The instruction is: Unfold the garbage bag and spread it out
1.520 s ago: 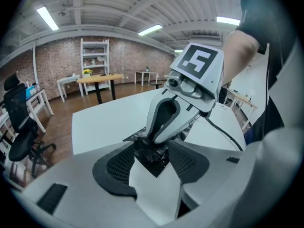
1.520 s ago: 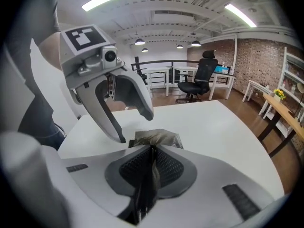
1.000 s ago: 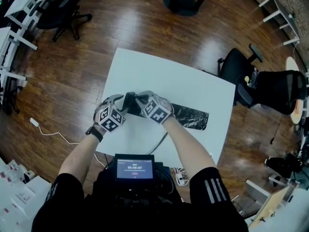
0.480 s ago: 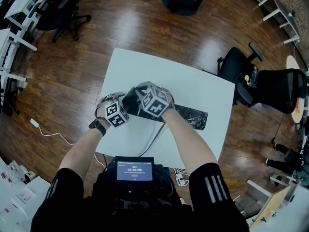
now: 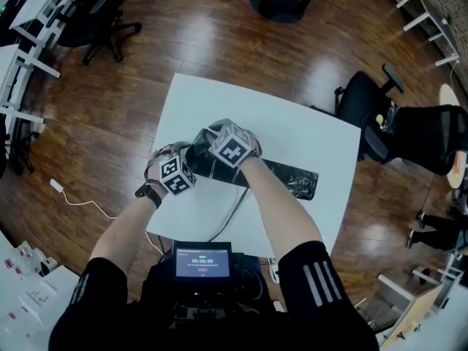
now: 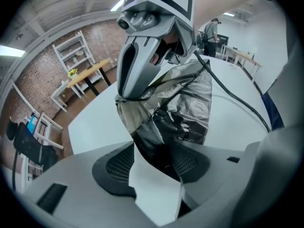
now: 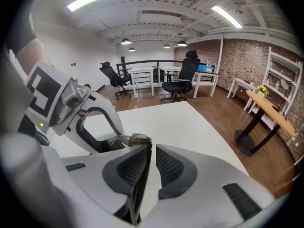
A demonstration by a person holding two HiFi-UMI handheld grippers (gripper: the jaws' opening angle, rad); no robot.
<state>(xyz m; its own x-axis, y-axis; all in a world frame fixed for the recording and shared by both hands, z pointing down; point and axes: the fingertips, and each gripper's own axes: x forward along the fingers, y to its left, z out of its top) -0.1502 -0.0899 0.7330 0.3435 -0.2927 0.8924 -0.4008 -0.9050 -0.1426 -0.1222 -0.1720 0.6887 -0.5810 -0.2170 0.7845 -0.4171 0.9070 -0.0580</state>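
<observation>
Garbage bag (image 5: 291,178) first: a long black strip, mostly folded, lying flat across the white surface (image 5: 219,104). Its far end trails off to the person's right and its near end is bunched up under both hands. Left tool (image 6: 153,148) is clenched on that bunched end, crumpled black film wedged right between its pads. Right tool (image 7: 151,146) sits just beside it, almost tip to tip, and its jaws have just been opening. There's a slim gap now with bare surface showing through, and a grey lip of film rests at the tip of one pad, but nothing is pinched. By my read we are early in the unfolding: one end is anchored, the right hand is free and hunting a fresh hold, and the strip is nowhere near spread. The next move calls for the right tool to pick out a single loose fold, not the whole wad, close on it and draw it away from the left hand. The left should hold firm while the film opens. Dark wood floor (image 5: 110,108) and an office chair (image 5: 362,104) lie around the surface.
</observation>
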